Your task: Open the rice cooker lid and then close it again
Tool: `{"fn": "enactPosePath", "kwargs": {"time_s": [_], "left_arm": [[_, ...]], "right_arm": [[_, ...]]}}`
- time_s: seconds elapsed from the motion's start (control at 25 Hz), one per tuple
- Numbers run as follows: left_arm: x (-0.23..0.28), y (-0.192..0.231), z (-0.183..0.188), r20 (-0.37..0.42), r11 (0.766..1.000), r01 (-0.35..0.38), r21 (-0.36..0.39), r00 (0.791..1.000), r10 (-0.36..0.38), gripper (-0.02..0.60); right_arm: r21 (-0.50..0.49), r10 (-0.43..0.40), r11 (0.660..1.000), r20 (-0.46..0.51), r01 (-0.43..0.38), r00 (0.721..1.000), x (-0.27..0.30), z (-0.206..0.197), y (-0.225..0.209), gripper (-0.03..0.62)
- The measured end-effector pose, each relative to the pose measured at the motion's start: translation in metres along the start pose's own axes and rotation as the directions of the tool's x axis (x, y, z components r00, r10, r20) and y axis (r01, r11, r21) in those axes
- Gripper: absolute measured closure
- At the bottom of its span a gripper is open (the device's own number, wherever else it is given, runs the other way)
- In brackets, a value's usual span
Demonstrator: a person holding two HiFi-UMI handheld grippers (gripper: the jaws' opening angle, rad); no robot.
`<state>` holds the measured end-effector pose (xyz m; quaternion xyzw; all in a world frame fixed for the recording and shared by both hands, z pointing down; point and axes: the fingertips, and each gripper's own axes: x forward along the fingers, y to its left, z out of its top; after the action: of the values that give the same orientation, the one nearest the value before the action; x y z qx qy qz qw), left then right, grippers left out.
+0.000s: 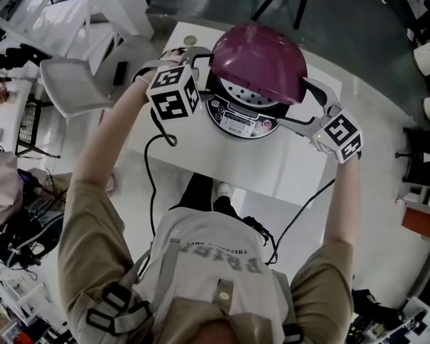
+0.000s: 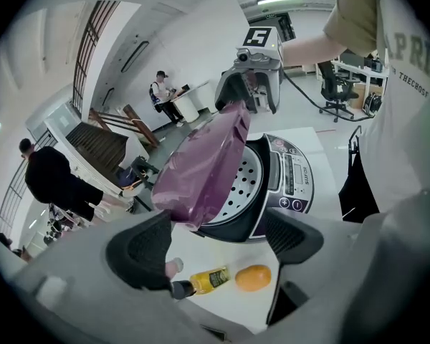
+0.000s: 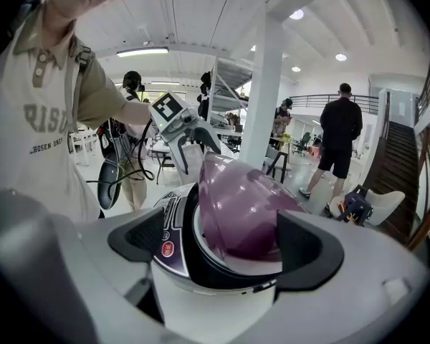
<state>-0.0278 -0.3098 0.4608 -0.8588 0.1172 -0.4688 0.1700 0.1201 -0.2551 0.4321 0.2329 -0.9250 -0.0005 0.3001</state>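
The rice cooker [image 1: 241, 117] stands on a white table [image 1: 272, 167], its control panel facing me. Its purple lid [image 1: 261, 57] is tilted up, showing the perforated inner plate [image 2: 245, 185]. My left gripper [image 1: 180, 54] is at the cooker's left side, open, with the lid's edge [image 2: 204, 170] just beyond its pads [image 2: 140, 249]; I cannot tell whether they touch. At the cooker's right side my right gripper [image 1: 306, 106] is also open. The lid [image 3: 240, 206] and cooker body [image 3: 173, 239] fill the space ahead of its wide-apart pads [image 3: 309, 248].
A small bottle of yellow liquid [image 2: 206, 280] and an orange [image 2: 252, 277] lie on the table to the cooker's left. A white chair [image 1: 79, 84] stands left of the table. Gripper cables [image 1: 152, 185] hang off the front edge. People stand in the background.
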Motion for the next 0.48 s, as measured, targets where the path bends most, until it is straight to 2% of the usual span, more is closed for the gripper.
{"fn": "enactPosePath", "kwargs": {"time_s": [0.2, 0.48], "left_arm": [[0.005, -0.011, -0.007, 0.001, 0.999, 0.046, -0.022, 0.999, -0.046, 0.16], [0.011, -0.02, -0.015, -0.013, 0.997, 0.078, -0.014, 0.997, -0.079, 0.16]], "right_arm": [[-0.003, 0.02, 1.0, -0.01, -0.02, 1.0, 0.007, -0.008, 0.006, 0.132], [0.0, 0.033, 0.999, -0.017, -0.033, 0.999, 0.014, -0.016, 0.01, 0.132]]}}
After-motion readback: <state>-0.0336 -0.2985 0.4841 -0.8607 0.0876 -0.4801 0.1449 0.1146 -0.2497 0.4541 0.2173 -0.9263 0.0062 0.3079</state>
